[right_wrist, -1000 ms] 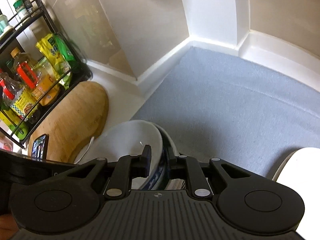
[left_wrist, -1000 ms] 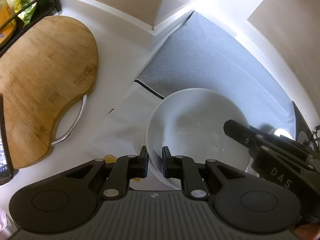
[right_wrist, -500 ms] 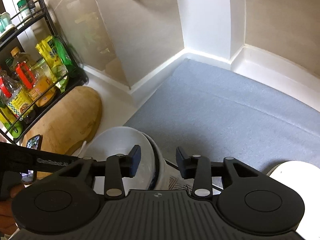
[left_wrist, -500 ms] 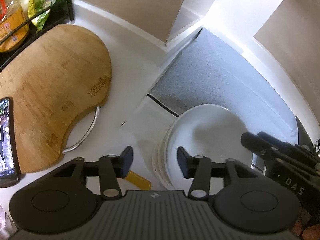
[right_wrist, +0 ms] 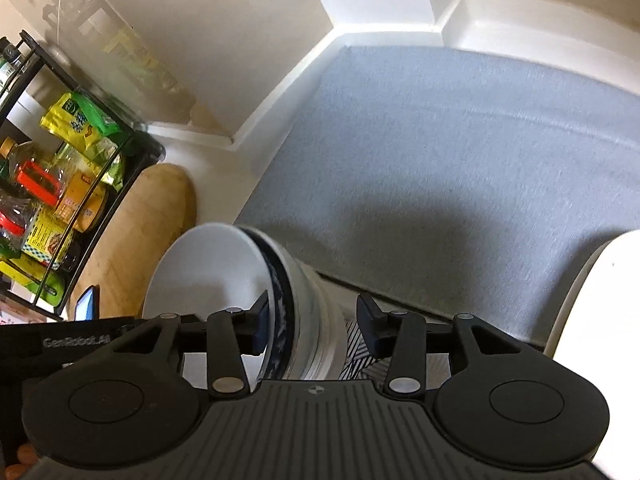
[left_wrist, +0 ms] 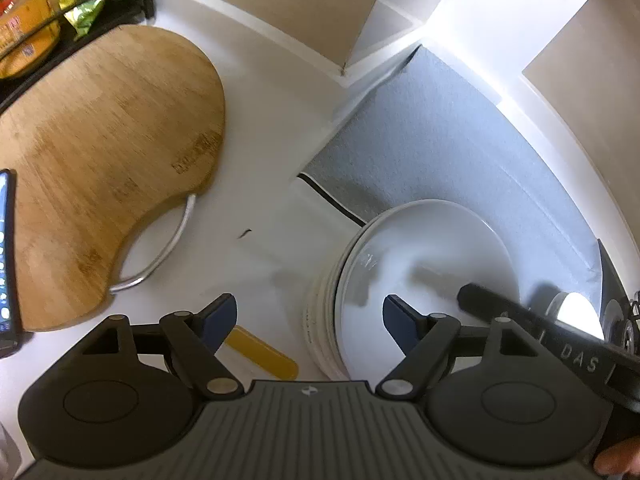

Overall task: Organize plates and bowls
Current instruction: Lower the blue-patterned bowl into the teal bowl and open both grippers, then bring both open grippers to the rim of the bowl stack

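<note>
A white bowl [left_wrist: 424, 256] sits nested on top of a stack of bowls [right_wrist: 316, 320]; directly under it is a blue-patterned bowl [right_wrist: 280, 300]. The stack stands at the near edge of a grey mat [left_wrist: 460, 152]. My left gripper [left_wrist: 308, 316] straddles the stack's left rim. Its jaws are opening and the pads stand clear of the rim. My right gripper [right_wrist: 314, 316] straddles the opposite rim. Its jaws are also opening, with one finger inside the white bowl, the other outside the stack, and neither pad pressing. Its black body [left_wrist: 560, 344] also appears in the left wrist view.
A wooden cutting board [left_wrist: 100, 168] with a metal handle lies left of the stack, a phone [left_wrist: 6, 260] on its edge. A yellow strip [left_wrist: 264, 350] lies below my left gripper. A black wire rack [right_wrist: 60, 200] holds bottles and packets. A white plate [right_wrist: 600, 320] sits at right.
Both grippers were shut on the white bowl's rim and have opened. The bowl now rests in the stack. The right gripper has sunk a little and rolled.
</note>
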### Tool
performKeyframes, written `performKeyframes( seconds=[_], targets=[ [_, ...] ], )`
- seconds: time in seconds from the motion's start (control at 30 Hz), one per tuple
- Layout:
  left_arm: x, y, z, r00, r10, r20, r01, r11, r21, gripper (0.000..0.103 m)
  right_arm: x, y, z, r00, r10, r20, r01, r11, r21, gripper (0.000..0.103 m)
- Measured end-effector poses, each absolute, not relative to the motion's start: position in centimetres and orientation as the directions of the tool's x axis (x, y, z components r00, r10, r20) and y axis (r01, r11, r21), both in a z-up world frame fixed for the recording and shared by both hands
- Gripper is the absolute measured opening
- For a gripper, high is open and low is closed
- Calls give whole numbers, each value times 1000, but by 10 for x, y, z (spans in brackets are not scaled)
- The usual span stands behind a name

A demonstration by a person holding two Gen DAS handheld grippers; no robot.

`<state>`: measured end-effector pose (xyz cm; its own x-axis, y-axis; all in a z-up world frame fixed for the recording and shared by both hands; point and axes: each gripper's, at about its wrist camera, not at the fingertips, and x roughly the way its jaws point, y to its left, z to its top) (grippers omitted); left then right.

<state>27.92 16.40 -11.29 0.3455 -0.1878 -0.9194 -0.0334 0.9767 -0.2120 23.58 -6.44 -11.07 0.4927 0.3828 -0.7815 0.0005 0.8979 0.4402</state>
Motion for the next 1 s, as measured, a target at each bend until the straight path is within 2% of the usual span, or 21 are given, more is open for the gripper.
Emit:
performKeyframes(
  seconds=[0.27, 0.47, 0.63, 1.0],
  targets=[
    [284, 163, -127, 319, -222, -921, -43, 968, -248, 85, 237, -65, -120, 443, 395, -805, 16, 894, 448, 61],
    [291, 164, -137, 296, -239, -925, -47, 963, -264, 85, 241, -63, -128, 408, 398, -822, 34, 893, 449, 64],
    [297, 164, -143, 297, -230, -927, -55, 965, -257, 95, 244, -60, -133, 389, 403, -828, 39, 891, 452, 68],
    [311, 166, -154, 268, -321, -908, -43, 938, -344, 97, 252, -57, -142, 352, 425, -834, 46, 882, 469, 75]
  ],
)
